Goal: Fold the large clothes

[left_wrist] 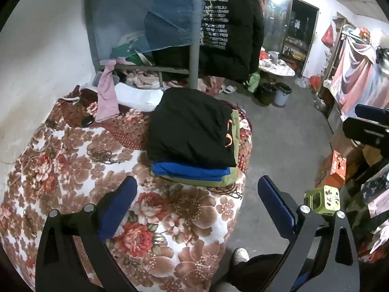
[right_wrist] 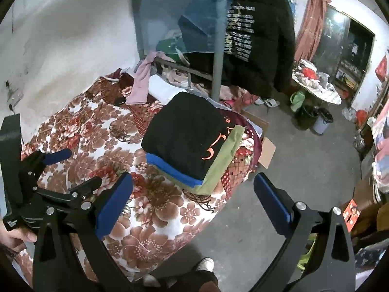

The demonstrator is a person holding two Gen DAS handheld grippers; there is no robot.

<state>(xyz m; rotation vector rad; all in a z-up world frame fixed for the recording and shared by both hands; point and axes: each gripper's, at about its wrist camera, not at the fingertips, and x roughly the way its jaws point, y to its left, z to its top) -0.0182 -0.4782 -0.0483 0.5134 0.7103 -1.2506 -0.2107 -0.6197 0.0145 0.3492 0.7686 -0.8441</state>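
- Left gripper [left_wrist: 197, 187] held above the near part of the bed, blue pads wide apart, nothing between them.
- Right gripper [right_wrist: 193, 185] likewise spread wide and holding nothing, over the near edge of the bed and the grey floor [right_wrist: 243, 219].
- Left gripper also visible at the left side of the right wrist view [right_wrist: 73, 168], one blue finger [right_wrist: 58, 156] pointing over the blanket, a hand [right_wrist: 14, 237] around its handle.
- Stack of folded clothes [left_wrist: 194, 136] lying on the bed, near its right edge, just ahead of both grippers.
- On top of the stack a black garment [right_wrist: 184, 133] with an orange print along its right side.
- Under it a blue garment [right_wrist: 170, 168], and at the bottom an olive green garment [right_wrist: 226, 155] that sticks out to the right and front.
- Bed covered by a flowered blanket [left_wrist: 73, 170] in red, brown and white.
- Behind the stack a pink cloth [left_wrist: 107, 92] hanging down from a metal rail, and a white folded piece [left_wrist: 138, 96] beside it.
- Small dark object [left_wrist: 87, 122] on the blanket near the pink cloth; too small to identify.
- Grey pole [left_wrist: 194, 58] upright behind the stack, with a black jacket with white lettering [left_wrist: 231, 29] hanging just beside it.
- Green stool [left_wrist: 323, 198] on the floor to the right of the left gripper.
- Two buckets [left_wrist: 274, 93] on the floor, well apart from the bed.
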